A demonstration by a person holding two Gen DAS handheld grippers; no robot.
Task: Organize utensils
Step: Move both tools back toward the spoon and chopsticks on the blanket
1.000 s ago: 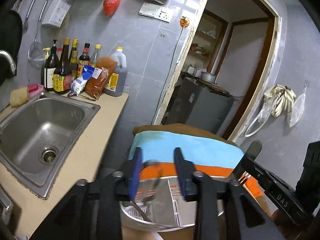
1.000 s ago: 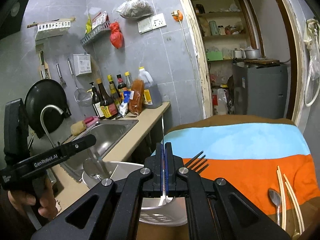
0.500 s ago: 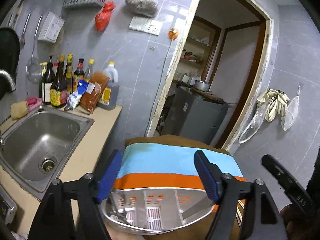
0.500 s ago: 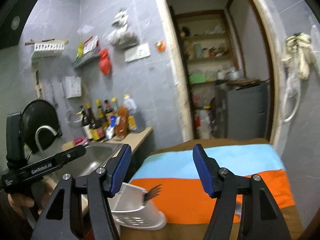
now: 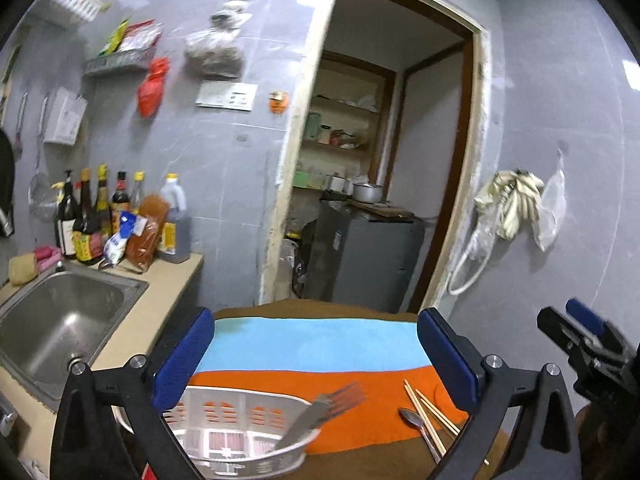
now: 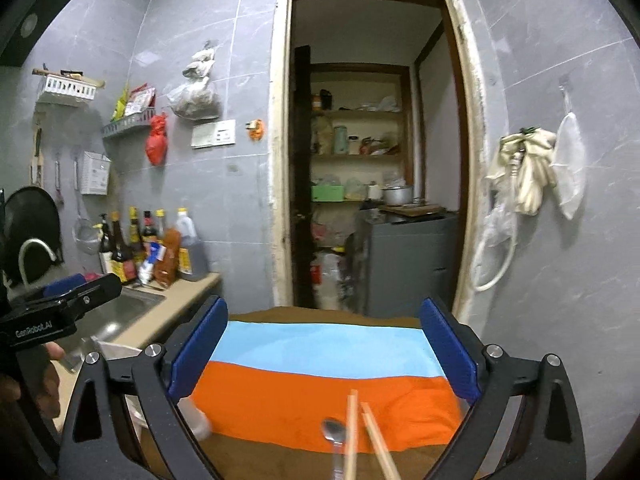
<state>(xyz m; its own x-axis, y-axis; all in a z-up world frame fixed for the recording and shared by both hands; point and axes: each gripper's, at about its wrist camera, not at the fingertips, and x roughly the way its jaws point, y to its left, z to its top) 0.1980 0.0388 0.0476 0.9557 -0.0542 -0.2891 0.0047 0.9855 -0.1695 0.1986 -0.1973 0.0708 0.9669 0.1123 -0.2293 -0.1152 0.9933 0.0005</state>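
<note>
Fork (image 5: 320,412) sits in basket (image 5: 240,404), lower left; spoon (image 6: 334,432), chopsticks (image 6: 352,432) left, I think. My left gripper (image 5: 316,360), right gripper (image 6: 324,348) opening, empty.

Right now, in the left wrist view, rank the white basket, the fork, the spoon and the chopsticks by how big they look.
1. white basket, clearly largest.
2. fork, leaning out of the basket.
3. chopsticks and spoon: they look about alike in length, lying together on the striped cloth, so I won't rank them.
</note>
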